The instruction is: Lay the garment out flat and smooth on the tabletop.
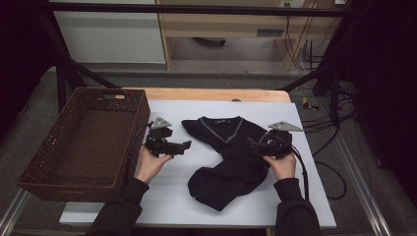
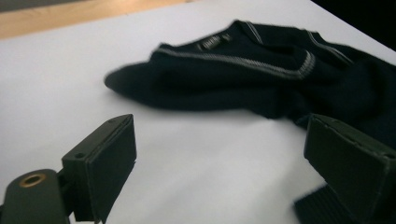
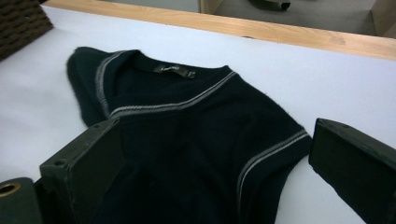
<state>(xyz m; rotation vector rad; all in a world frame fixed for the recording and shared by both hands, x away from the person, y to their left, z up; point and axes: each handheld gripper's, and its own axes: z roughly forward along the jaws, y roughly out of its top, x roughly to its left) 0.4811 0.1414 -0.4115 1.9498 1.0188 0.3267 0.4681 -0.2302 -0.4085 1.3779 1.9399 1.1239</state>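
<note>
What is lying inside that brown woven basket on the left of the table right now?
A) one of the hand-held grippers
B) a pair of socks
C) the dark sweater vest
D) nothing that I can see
D: in the high view the basket shows only its bare woven floor, while the dark sweater vest lies crumpled on the white table top between the left gripper and the right gripper.

White-topped table, wooden far edge; dark sweater crumpled on it; wicker basket apparently overhanging left.
</note>
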